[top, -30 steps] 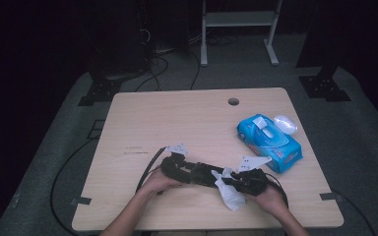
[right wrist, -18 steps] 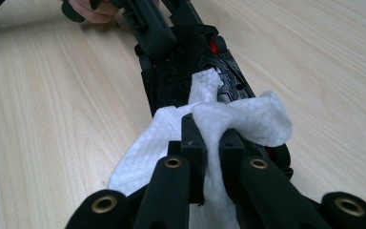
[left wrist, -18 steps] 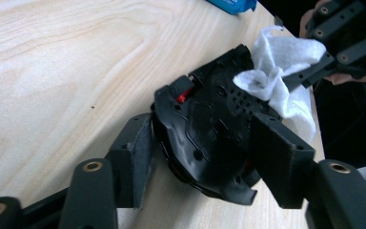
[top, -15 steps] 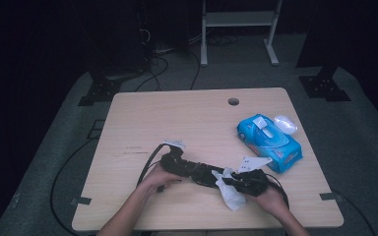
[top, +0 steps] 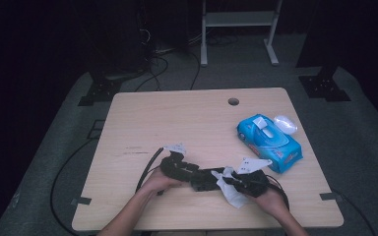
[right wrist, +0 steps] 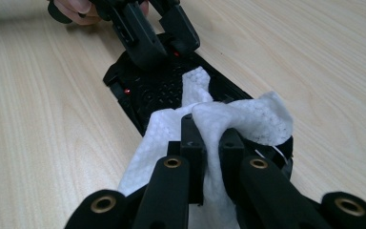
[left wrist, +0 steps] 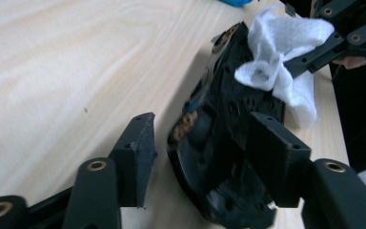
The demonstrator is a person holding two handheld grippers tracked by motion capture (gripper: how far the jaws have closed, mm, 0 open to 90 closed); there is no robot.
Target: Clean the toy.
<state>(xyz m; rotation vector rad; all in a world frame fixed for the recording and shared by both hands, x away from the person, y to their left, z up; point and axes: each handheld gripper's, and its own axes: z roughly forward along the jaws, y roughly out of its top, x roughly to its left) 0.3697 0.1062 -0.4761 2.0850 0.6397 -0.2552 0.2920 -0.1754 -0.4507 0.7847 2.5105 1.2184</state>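
Observation:
A flat black device point(top: 207, 180) lies near the table's front edge. My left gripper point(top: 197, 178) comes at it from the left. Its jaws have just been closing, and they now hold the device's end point(left wrist: 219, 119) between the pads; left gripper point(left wrist: 200, 138). From the right, my right gripper point(top: 230, 181) is shut on a crumpled white wipe point(top: 232, 192). The wipe point(right wrist: 248, 119) rests on the device's top face point(right wrist: 162, 88), with the right gripper point(right wrist: 209, 138) pinching its bunched middle. Beyond it, the left gripper point(right wrist: 162, 33) clamps the far end.
A blue pack of wipes point(top: 269, 142) with its white lid point(top: 285, 124) flipped open lies at the table's right side. A cable hole point(top: 233, 102) sits near the far edge. Black cables trail from both grippers over the table point(top: 177, 118).

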